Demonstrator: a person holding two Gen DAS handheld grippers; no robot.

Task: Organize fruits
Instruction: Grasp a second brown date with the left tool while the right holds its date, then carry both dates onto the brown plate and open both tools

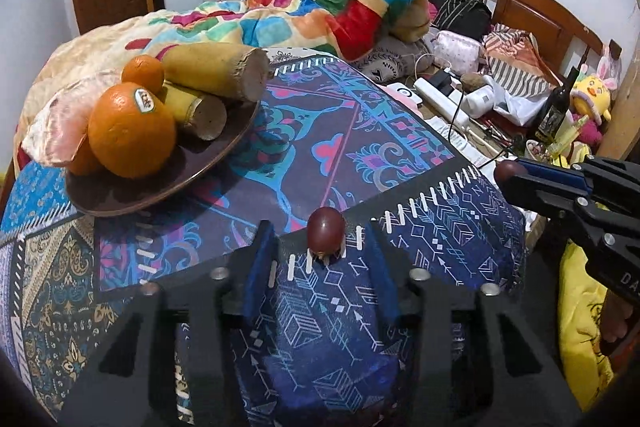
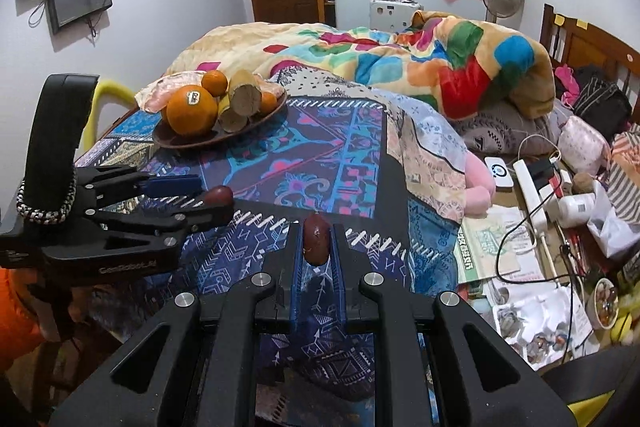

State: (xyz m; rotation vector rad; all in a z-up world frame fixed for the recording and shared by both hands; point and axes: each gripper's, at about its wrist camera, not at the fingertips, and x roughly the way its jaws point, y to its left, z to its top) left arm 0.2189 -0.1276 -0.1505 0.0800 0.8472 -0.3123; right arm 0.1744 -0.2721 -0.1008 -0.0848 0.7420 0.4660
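My right claw pinches a dark red fruit; my left claw stands part-open around another.

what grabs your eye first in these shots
The brown plate piled with oranges sits at the far left of the patterned cloth. Nearer, each gripper has a small dark red fruit at its tips: the right gripper is clamped on one, the left gripper brackets another.
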